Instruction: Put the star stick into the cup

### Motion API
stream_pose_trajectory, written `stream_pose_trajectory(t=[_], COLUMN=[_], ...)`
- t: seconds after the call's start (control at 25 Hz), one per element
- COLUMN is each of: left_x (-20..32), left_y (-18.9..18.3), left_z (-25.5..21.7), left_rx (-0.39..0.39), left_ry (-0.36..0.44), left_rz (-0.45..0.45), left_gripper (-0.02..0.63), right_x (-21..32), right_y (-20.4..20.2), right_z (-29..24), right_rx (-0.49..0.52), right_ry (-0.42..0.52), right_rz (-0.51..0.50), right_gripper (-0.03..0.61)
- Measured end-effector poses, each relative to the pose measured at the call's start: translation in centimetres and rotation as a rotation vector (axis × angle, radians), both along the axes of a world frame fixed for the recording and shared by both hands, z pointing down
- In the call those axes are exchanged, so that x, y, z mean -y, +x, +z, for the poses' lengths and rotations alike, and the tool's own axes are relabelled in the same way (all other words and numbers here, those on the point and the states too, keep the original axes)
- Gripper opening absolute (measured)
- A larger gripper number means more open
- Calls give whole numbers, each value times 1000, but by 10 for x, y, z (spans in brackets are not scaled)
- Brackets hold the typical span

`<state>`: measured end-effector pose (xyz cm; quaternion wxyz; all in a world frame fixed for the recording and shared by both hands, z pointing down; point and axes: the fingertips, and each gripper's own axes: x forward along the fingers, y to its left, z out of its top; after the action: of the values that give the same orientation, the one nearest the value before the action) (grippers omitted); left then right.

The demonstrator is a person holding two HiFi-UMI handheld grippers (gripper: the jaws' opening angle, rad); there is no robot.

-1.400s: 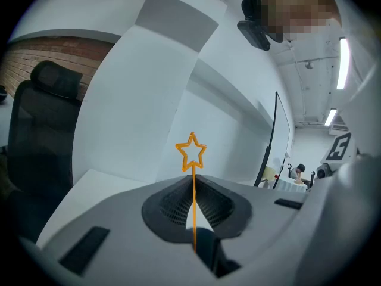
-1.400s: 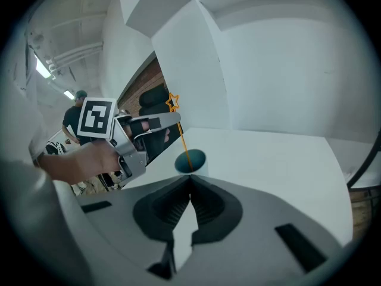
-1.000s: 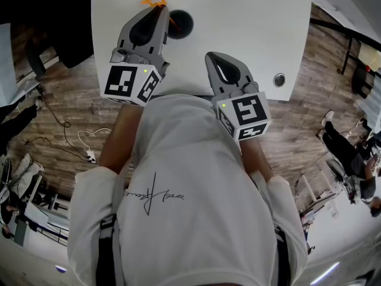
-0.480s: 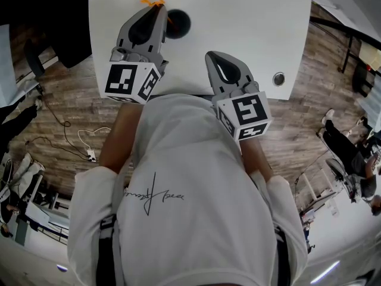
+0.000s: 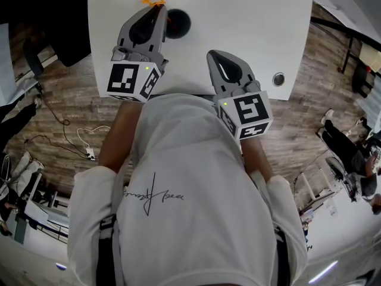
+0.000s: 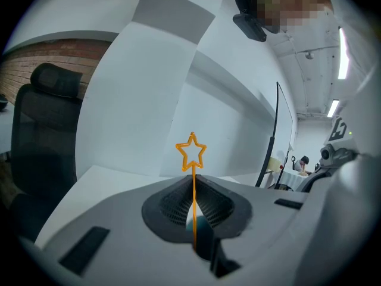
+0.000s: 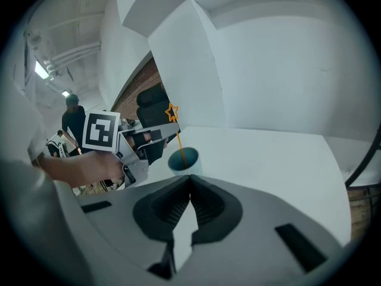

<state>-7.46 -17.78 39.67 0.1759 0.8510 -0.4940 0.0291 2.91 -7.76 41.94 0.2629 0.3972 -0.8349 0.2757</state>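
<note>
Movement over the last second is slight: in the head view the left gripper (image 5: 159,11) sits almost where it did, only nudged against the dark cup (image 5: 178,22), and the short orange length that showed between jaws and cup a second ago is now barely visible. The left gripper's jaws are pinching the star stick (image 6: 193,201) by its thin shaft. The orange star stands upright above the pads, and the teal inside of the cup shows just below and behind them. From the right gripper view, the shaft runs down from the star into the cup's open mouth, so its lower end appears to be at or just inside the rim, though how deep it reaches cannot be told. The cup stands upright on the white table (image 5: 250,28), near its far left part. The right gripper (image 7: 189,182) hangs nearer the person, well apart from the cup, its jaws pressed together at the tips with nothing between them. The insertion looks nearly complete, leaving a little more lowering and then the release.
</note>
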Motion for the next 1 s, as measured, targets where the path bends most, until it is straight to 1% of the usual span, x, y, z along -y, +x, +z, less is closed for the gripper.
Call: stream_pose_trajectory(t=[0.32,0.68,1.0], left_x=[1,-3,-4], left_y=[-1,6,5], left_z=[2,1,1], left_rx=[15,47,47], left_ry=[14,53,52], left_rz=[9,46,49], left_gripper=[18,18,18], right_x=[0,2,2], right_y=[-4,-7,-9], right_z=[0,2,0], right_rx=[-2,-5,-5], right_ry=[-4,-9,-6], right_rz=[-4,-9,-11], right_gripper=[6,6,6])
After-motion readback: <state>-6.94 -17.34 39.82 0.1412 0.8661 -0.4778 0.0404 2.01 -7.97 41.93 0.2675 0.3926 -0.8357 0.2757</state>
